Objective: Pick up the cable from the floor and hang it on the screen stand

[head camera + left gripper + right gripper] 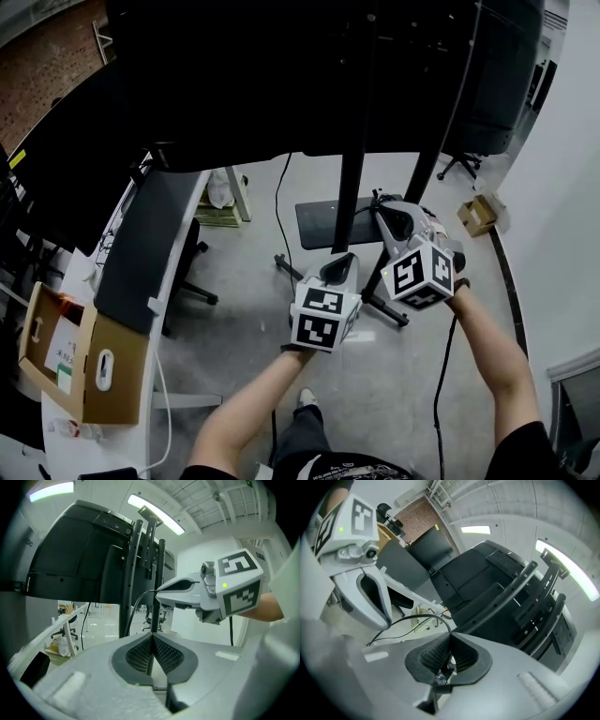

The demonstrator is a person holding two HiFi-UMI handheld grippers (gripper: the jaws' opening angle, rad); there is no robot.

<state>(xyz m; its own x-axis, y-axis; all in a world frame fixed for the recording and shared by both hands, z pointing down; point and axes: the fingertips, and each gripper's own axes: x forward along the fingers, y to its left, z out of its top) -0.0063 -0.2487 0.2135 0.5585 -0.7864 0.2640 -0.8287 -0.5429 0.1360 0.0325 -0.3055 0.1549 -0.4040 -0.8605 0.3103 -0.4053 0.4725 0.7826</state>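
Observation:
A thin black cable (pixel 417 616) comes out of the tips of my right gripper (pixel 450 633), which is shut on it. A small connector sits deep between the pads. In the left gripper view the cable (pixel 138 603) curves down from the right gripper (pixel 159 592) and goes behind my left jaw. My left gripper (pixel 152 637) is shut. A dark line runs between its pads, and I cannot tell whether that is cable. Both the left gripper (pixel 340 267) and the right gripper (pixel 384 211) are held up close to the black posts of the screen stand (pixel 352 187), under the big dark screen (pixel 281 75).
The stand's dark base plate (pixel 323 225) and legs lie on the grey floor below the grippers. A curved white desk (pixel 141 253) with an open cardboard box (pixel 84 361) runs along the left. A small box (pixel 476 214) sits at right. A black lead (pixel 439 384) hangs by the right forearm.

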